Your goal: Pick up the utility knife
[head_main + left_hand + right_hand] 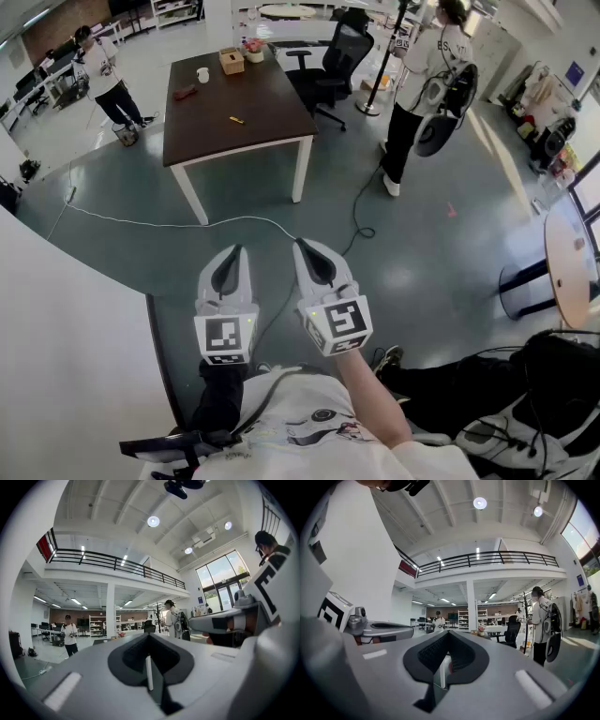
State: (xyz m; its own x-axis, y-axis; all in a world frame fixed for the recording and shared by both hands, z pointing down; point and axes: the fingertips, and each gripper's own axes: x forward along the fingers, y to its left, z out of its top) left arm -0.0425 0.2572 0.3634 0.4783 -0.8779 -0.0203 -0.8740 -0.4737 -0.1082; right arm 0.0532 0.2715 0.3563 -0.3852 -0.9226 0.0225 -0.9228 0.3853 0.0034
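The utility knife (236, 120) is a small yellow object lying on the dark brown table (272, 117) far ahead of me. Both grippers hang in the air over the grey floor, well short of the table and side by side. My left gripper (238, 250) is shut with nothing in it, and its jaws meet in a thin seam in the left gripper view (149, 637). Beside it, my right gripper (300, 244) is shut and empty too, as the right gripper view (447, 634) also shows. Neither gripper view shows the knife itself.
On the table also stand a white cup (202, 74), a wooden box (232, 61), a potted plant (253, 50) and a dark object (185, 92). A black office chair (337, 61) and a standing person (422, 84) are right of it. A white cable (187, 223) crosses the floor.
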